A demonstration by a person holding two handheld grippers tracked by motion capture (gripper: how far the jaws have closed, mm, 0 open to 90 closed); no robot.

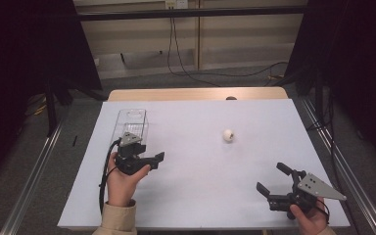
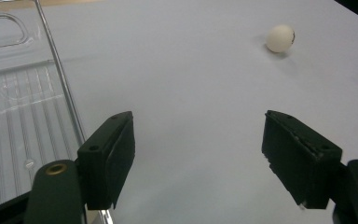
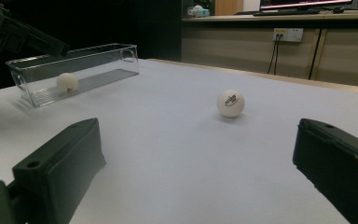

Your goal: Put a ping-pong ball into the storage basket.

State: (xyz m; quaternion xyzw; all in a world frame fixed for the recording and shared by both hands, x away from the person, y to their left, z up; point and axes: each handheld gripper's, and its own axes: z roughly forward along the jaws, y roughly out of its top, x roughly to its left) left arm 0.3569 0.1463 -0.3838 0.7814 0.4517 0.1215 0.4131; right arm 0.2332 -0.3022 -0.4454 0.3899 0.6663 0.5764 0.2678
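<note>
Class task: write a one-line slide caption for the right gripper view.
Open right gripper faces a white ping-pong ball; another ball sits inside the clear box.

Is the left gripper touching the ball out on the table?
Apart. The left gripper view shows the left gripper with open jaws, and bare table between them and the ball.

The clear, glossy rectangular plastic bin (image 3: pixel 74 70), ribbed along its floor, lies at about ten o'clock on the matt, smooth pale-grey table sheet (image 1: pixel 200 166). A matt white plastic ball (image 3: pixel 230 103) with small printed marks sits near two o'clock of centre. The black jaw pads (image 2: pixel 114 158) look dull, slightly rough plastic.
</note>
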